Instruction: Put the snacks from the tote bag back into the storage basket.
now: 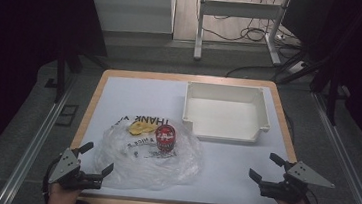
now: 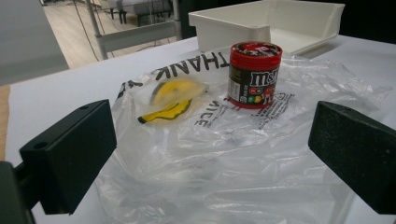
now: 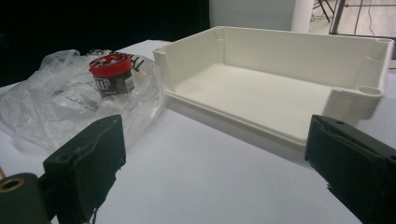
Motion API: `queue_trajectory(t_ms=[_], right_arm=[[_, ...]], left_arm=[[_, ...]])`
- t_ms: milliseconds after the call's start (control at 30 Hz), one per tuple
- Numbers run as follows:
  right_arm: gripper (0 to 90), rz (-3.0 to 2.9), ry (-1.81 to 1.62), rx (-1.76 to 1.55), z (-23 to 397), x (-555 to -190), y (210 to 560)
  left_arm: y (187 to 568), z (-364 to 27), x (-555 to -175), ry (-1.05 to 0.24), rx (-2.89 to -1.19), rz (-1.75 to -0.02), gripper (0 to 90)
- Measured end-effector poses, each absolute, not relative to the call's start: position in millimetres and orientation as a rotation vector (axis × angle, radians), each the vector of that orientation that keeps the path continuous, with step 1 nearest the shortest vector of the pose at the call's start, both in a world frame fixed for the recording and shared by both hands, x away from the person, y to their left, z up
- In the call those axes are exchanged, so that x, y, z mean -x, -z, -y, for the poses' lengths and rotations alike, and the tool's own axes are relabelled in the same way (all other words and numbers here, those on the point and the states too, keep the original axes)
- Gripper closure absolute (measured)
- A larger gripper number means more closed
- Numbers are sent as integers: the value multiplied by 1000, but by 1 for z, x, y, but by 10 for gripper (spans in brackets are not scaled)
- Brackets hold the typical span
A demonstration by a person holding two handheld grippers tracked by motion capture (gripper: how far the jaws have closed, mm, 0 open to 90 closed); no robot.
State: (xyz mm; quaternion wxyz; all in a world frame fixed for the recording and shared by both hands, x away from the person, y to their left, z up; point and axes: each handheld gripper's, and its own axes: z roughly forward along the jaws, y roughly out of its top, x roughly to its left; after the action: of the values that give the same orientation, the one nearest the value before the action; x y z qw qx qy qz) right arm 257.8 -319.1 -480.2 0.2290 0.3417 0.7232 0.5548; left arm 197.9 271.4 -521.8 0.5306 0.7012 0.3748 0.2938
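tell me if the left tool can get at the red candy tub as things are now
Probably yes. The left tool stands open at the near edge of the plastic bag, and the red candy tub stands upright on the bag, straight ahead between its jaws, with only flat crinkled plastic lying between them.

Right gripper point(image 3: 215, 163) seen with jaws spread wide above white table point(image 3: 196, 186), white bin point(image 3: 280, 79) ahead, red-lidded candy jar point(image 3: 112, 74) set on crumpled clear plastic bag point(image 3: 42, 107).

looks like a lab or test room | table point(image 1: 91, 103) boxed in by metal rails point(image 1: 34, 140) and dark curtains point(image 1: 19, 41) | loose cables point(image 1: 235, 34) across bare floor | desk frame legs point(image 1: 199, 28) behind
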Motion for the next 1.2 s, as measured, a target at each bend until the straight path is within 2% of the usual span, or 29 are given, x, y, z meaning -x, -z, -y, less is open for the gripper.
queue_trajectory(t_ms=[400, 467, 1200], right_arm=[[33, -1966, -1534, -954, 315, -259, 482], [30, -1968, -1515, -945, 314, -260, 483], [0, -2043, -1516, -865, 296, -258, 482]], left_arm=[[521, -275, -197, -671, -1634, -901, 15], [522, -274, -198, -631, -1632, -909, 13], [521, -269, -198, -660, -1682, -900, 5]])
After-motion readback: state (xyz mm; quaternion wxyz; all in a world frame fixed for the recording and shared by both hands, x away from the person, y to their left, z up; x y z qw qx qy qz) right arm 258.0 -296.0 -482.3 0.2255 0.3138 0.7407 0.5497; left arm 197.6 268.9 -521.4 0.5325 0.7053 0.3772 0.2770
